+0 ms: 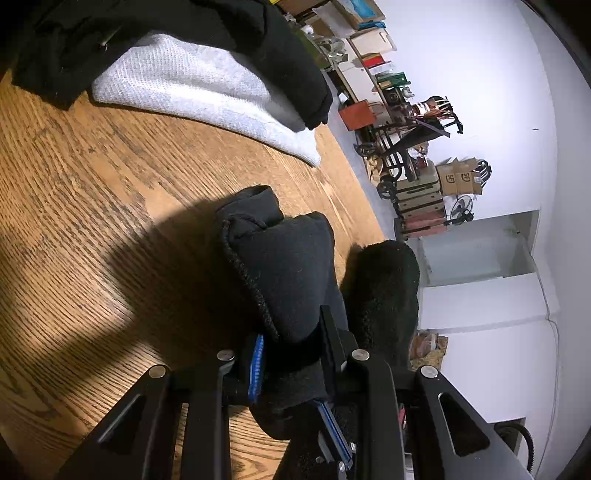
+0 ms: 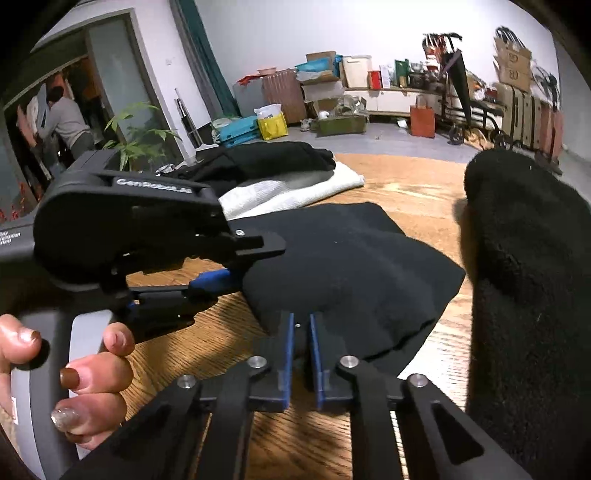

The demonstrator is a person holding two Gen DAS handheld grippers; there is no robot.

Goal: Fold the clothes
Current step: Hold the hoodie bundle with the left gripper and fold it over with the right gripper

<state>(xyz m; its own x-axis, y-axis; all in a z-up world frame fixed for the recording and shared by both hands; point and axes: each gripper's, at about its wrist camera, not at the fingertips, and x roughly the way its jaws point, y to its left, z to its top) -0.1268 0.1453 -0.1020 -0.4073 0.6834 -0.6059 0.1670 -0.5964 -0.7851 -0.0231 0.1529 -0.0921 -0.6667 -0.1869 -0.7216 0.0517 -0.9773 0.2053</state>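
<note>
A black garment (image 2: 351,266) lies part-folded on the wooden table (image 2: 417,192). My left gripper (image 1: 291,328) is shut on a thick folded bundle of it, which bulges past the blue pads. In the right wrist view the left gripper (image 2: 251,264) comes in from the left and clamps the garment's left edge, with a person's hand (image 2: 92,369) on its handle. My right gripper (image 2: 301,350) is at the garment's near edge, its blue pads nearly together with dark cloth between them.
A white knit cloth (image 1: 207,85) lies folded at the far side of the table with a black garment (image 1: 166,33) piled on it. A fuzzy black piece (image 2: 517,277) rises at the right. Boxes, bags and suitcases line the far wall.
</note>
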